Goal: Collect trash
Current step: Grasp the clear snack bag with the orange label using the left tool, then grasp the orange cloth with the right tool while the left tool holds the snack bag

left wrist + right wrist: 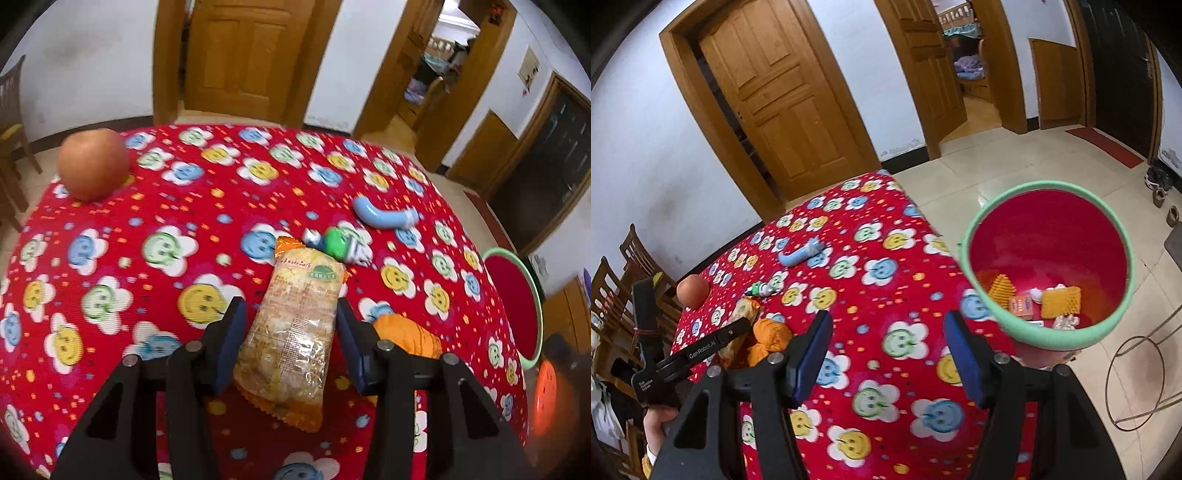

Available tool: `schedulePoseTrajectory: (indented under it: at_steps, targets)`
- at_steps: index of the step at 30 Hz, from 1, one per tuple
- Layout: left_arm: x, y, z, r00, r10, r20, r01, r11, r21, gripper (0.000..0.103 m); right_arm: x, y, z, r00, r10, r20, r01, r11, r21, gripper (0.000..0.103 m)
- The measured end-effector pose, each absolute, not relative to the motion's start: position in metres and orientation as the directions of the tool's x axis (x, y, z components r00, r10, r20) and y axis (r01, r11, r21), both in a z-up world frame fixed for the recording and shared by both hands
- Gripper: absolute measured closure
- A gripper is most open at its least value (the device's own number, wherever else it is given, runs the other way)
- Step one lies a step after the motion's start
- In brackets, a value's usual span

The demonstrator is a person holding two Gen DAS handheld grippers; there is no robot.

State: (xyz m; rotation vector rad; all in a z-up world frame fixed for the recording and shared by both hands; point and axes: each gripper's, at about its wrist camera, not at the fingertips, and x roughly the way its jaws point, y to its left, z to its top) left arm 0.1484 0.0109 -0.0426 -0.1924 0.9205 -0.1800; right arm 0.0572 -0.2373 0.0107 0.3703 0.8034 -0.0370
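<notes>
The left tongs (290, 332) straddle a clear snack wrapper (295, 325) lying on the counter (147, 206), pads apart, the right one touching the wrapper's edge and a sliver of gap at the left. An orange crumpled wrapper (408, 334) sits just right of them. The right tongs (886, 354) hang open over bare cloth near the counter's right edge. Past that edge stands the red bin (1049, 236), green-rimmed, with scraps inside. An apple (94, 168) sits at the far left edge.
</notes>
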Motion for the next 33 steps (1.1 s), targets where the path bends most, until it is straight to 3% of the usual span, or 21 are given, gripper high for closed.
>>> schedulePoseTrajectory:
  at_steps: [16,29,31,33]
  targets:
    - [0.152,0.07,-0.037,0.649,-0.125,-0.75,-0.115,0.959,-0.259,0.054,0.102,-0.136,-0.015,0.62,0.219,-0.753,-0.018,0.964,0.266,0.038]
    - [0.149,0.06,-0.034,0.666,-0.154,-0.73,-0.078,0.959,-0.273,0.054,0.124,-0.102,-0.043,0.558,0.211,-0.803,-0.07,0.976,0.207,0.038]
    - [0.149,0.059,-0.033,0.669,-0.166,-0.725,-0.069,0.957,-0.283,0.054,0.125,-0.096,-0.045,0.562,0.181,-0.807,-0.077,0.983,0.166,0.043]
    - [0.149,0.058,-0.032,0.673,-0.168,-0.72,-0.064,0.957,-0.284,0.054,0.125,-0.092,-0.045,0.567,0.165,-0.807,-0.091,0.986,0.138,0.054]
